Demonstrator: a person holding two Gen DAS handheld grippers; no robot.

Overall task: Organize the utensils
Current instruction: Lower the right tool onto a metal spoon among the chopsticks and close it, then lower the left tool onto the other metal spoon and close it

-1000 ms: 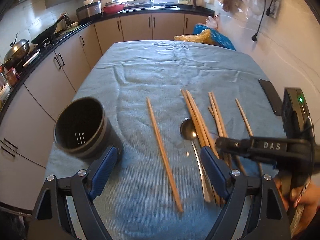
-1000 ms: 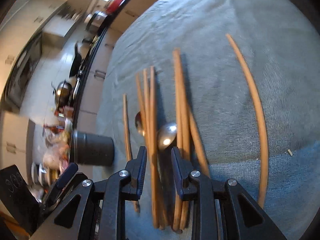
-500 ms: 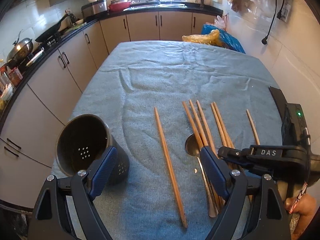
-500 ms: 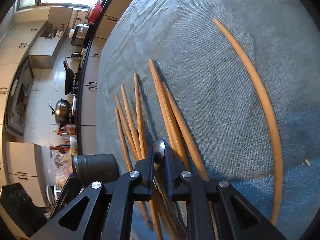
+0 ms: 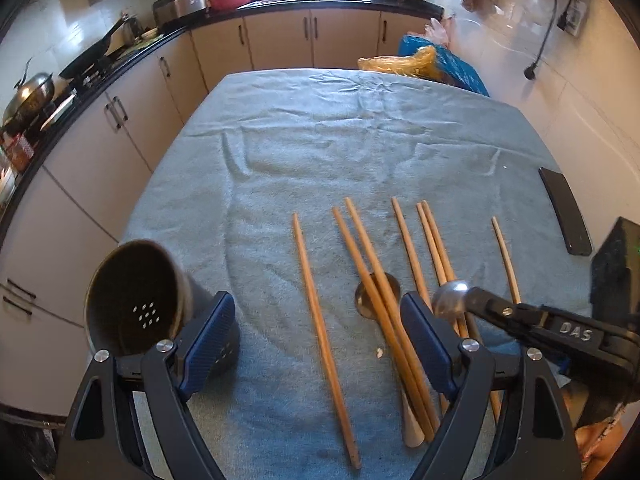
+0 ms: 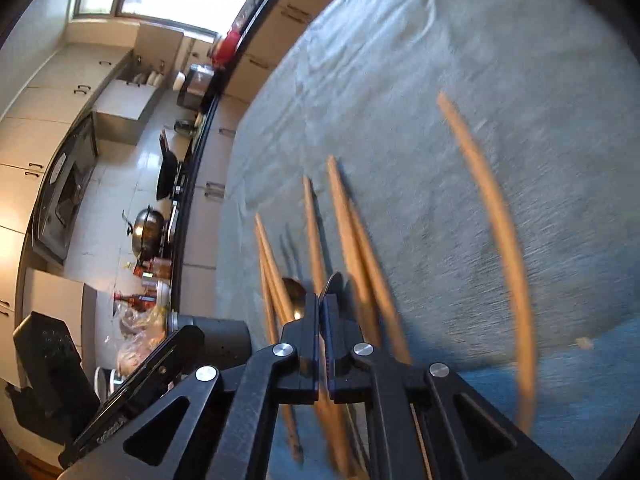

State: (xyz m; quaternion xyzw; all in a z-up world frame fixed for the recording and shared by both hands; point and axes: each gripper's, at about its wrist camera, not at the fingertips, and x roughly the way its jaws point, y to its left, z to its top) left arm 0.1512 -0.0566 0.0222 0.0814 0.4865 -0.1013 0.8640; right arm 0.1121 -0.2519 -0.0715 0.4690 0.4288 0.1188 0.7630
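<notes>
Our right gripper (image 6: pixel 323 308) is clamped on a spoon (image 5: pixel 450 300): in the left wrist view its shiny bowl sticks out past the black fingertips at right of centre, lifted above the chopsticks (image 5: pixel 384 292). In the right wrist view we see the spoon edge-on, a thin sliver between the two pads pressed together at lower centre.

A second spoon (image 5: pixel 366 300) lies on the cloth (image 5: pixel 340 140) in the lower middle of the left view, its bowl partly under two crossing chopsticks and its handle running toward the bottom edge. The chopsticks fan out across the centre. One lies alone to the left (image 5: pixel 320 280), and another lies apart at the right (image 5: pixel 505 256).

Our left gripper (image 5: pixel 316 344) has its jaws wide but closing, with the lone chopstick and bare cloth between its blue pads and nothing gripped. Just outside its left finger, at lower left, the dark holder (image 5: pixel 136 308) tilts its open mouth toward us, drain holes showing in the bottom.

At the right edge a flat black slab (image 5: pixel 564 210) lies on the cloth. Kitchen counters (image 5: pixel 120 64) run along the upper left and top.
</notes>
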